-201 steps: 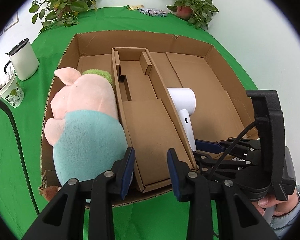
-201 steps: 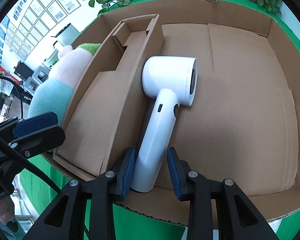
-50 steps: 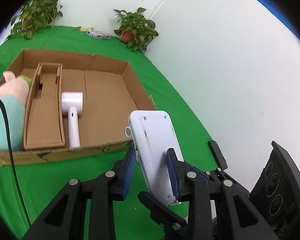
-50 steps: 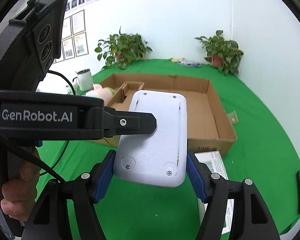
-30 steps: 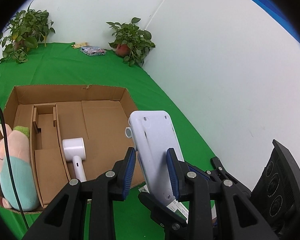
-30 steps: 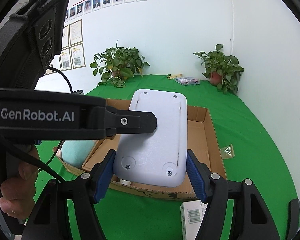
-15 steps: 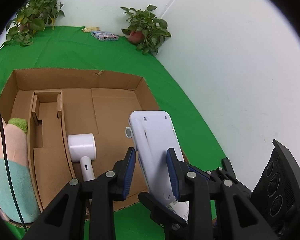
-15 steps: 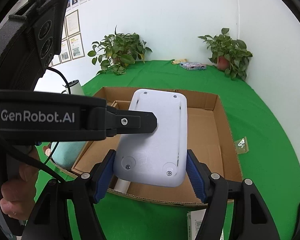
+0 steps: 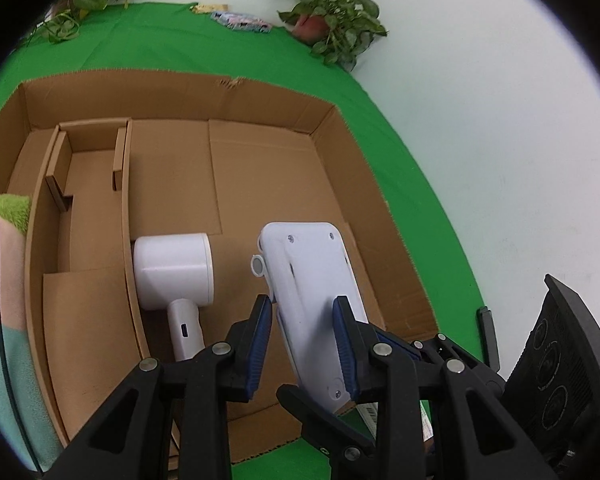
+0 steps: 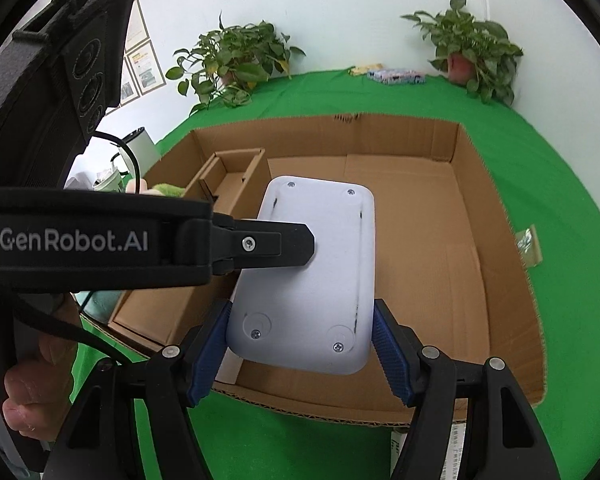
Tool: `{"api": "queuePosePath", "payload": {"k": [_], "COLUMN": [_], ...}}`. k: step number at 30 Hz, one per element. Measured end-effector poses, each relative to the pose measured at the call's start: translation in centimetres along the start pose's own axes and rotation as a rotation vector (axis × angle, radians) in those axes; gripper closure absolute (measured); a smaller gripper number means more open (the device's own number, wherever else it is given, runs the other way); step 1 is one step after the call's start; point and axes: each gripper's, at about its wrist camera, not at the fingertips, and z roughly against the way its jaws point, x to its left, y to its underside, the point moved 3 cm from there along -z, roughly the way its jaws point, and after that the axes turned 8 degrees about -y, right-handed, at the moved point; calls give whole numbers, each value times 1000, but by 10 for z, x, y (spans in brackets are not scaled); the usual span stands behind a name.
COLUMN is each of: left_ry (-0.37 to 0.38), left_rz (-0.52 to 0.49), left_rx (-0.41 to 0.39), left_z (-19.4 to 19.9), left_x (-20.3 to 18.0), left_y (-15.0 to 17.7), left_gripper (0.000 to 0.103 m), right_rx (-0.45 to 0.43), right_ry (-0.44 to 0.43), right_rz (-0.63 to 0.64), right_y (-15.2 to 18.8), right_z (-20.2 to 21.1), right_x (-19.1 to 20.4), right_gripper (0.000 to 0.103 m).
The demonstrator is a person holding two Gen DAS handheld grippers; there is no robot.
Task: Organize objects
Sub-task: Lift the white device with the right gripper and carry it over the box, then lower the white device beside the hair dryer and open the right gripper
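Holding the white device (image 10: 306, 276) with both grippers at once, so it's pinned 2 ways. The right gripper (image 10: 300, 354) is clamped across the near short end, and the left gripper (image 9: 302, 338) pinches the same end through its thickness, its upper finger lying flat on the screw-studded back in the right view. From that grip the device's long axis runs straight away, out over the near wall of the cardboard box (image 9: 324, 120) on the green bench (image 10: 540, 168). It hangs above the bare floor of the wide right-hand compartment, with the white hair dryer (image 9: 174, 268) lying just to its left against the cardboard divider (image 9: 126, 216). My guess is it gets lowered right there, and neither gripper is nearer, since both sit on the same end.
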Motion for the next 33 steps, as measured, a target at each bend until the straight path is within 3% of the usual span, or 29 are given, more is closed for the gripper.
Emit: {"api": "queuePosePath", "payload": {"k": [9,21,26,33], "left_ry": [-34,-15,-76,-65], "left_rz": [30,70,59,32], "left_rx": [88,157,146,-15], "left_z": [-26,-46,-34,34], "left_x": [9,17,17,16], "left_y": [6,16,12,9], "left_gripper": [73,73,74,73], "right_rx": [86,176,217,169], "right_ry": [-45,-36,-62,-109], "right_rz": [-66,-91,-72,-103], "right_y": [12,30,31,21], "right_z": [-37,-44,-44,-30], "right_x": [-25,-23,-22,-29], "right_gripper": [38,37,36,32]}}
